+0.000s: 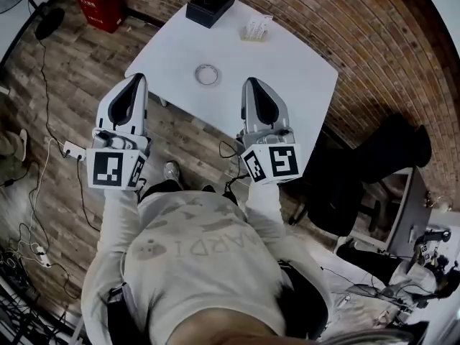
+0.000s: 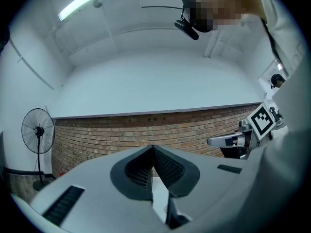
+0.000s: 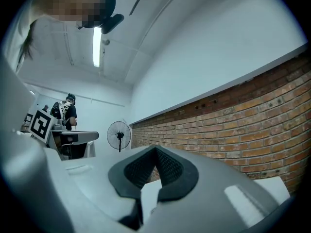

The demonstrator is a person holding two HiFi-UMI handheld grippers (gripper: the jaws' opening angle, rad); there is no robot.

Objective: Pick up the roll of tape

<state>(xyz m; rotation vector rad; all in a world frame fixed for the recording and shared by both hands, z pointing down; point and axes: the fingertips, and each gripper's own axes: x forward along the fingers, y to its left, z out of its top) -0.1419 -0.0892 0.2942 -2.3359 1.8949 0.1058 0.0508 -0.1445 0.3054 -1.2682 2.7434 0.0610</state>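
In the head view the roll of tape [image 1: 207, 74] lies flat on the white table [image 1: 302, 70], a thin pale ring near the table's near edge. My left gripper [image 1: 136, 78] hangs left of the table over the wooden floor, its jaws shut and empty. My right gripper [image 1: 253, 83] reaches over the table's near edge, to the right of the tape and apart from it, also shut on nothing. In the left gripper view the jaws [image 2: 152, 147] meet at their tips, aimed at a brick wall. The right gripper view shows its jaws [image 3: 155, 148] closed the same way. Neither gripper view shows the tape.
A black box [image 1: 210, 3] and a small pale holder [image 1: 256, 29] stand at the table's far side. A red crate [image 1: 99, 2] sits on the floor at the back left, a black chair [image 1: 359, 171] to the right. Cables and a power strip [image 1: 72, 149] lie on the floor. A standing fan [image 2: 38, 130] is by the wall.
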